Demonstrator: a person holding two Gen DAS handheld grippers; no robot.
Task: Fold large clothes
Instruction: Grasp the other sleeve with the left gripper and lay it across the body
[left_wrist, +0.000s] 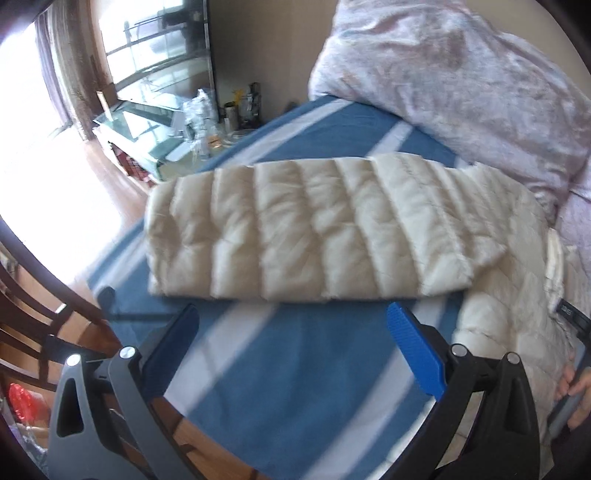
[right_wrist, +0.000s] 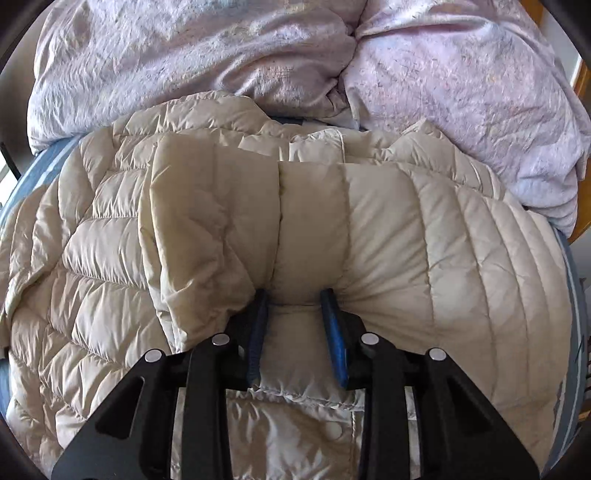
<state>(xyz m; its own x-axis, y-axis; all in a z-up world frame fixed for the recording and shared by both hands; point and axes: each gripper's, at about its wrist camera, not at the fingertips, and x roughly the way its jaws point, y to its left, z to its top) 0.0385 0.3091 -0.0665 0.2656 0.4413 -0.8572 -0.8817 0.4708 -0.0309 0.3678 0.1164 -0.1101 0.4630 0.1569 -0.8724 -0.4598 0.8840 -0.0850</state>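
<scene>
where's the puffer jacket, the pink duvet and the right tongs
puffer jacket (right_wrist: 461, 251), right wrist view, on the quilted sleeve folded across the body
pink duvet (right_wrist: 461, 92), right wrist view, on its crumpled top behind the jacket
right tongs (right_wrist: 295, 295), right wrist view, midway between fingertips pinching jacket fabric

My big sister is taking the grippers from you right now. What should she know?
Left gripper: open, holding nothing, hovering over the blue striped bedsheet just short of the sleeve, which lies flat across the bed.
Right gripper: shut on a bunched fold of the cream puffer jacket.
The jacket lies spread on the bed, in front of the pink duvet.
Done: one part seems folded over the body.
Left: probably grab the sleeve with the left gripper, fold it in, then fold the jacket smaller.
</scene>
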